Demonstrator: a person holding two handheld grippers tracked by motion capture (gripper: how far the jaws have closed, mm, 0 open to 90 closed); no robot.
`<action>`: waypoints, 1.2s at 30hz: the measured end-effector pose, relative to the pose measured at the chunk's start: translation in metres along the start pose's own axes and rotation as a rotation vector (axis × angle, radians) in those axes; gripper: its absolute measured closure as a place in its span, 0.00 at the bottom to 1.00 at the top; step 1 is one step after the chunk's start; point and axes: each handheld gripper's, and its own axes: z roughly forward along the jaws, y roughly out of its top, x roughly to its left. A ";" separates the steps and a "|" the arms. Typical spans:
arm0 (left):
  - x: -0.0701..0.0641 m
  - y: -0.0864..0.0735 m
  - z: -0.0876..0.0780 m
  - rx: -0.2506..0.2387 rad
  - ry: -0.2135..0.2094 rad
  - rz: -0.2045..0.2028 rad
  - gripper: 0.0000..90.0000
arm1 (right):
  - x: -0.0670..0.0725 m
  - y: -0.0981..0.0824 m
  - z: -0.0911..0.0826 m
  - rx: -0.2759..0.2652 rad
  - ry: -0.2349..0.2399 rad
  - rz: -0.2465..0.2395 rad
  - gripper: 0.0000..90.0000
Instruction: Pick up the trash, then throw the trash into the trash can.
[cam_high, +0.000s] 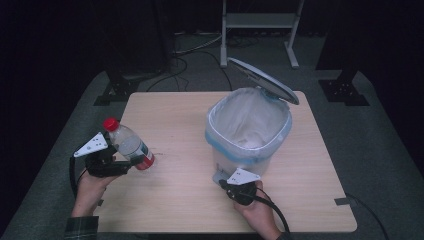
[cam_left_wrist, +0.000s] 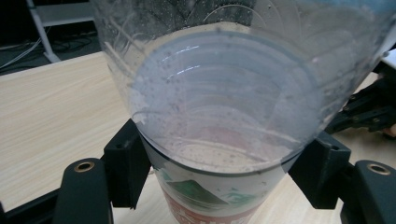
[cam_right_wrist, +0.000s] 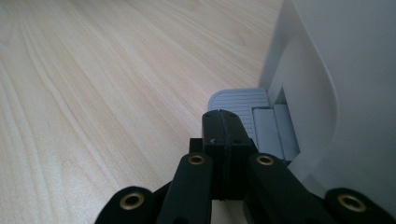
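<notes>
A clear plastic bottle with a red cap and a red label is tilted above the table's left side, held by my left gripper, which is shut on it. In the left gripper view the bottle sits between the two black jaws, its label below. A white pedal bin with a plastic liner stands at the right, its lid raised. My right gripper is shut with nothing in it, and its tip presses down on the bin's grey foot pedal.
The wooden table has bare surface between the bottle and the bin. Beyond the table are a white metal stand, black stand feet and cables on the grey floor.
</notes>
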 end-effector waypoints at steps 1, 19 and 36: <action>-0.002 0.001 0.000 -0.004 -0.002 -0.002 0.32 | 0.000 0.000 0.000 0.000 0.000 -0.001 0.99; -0.028 0.023 0.011 -0.048 -0.066 0.022 0.32 | 0.000 0.000 0.000 0.002 0.003 0.002 0.99; -0.045 0.059 0.034 -0.151 -0.166 0.058 0.32 | 0.000 0.000 0.000 -0.003 0.001 -0.005 0.99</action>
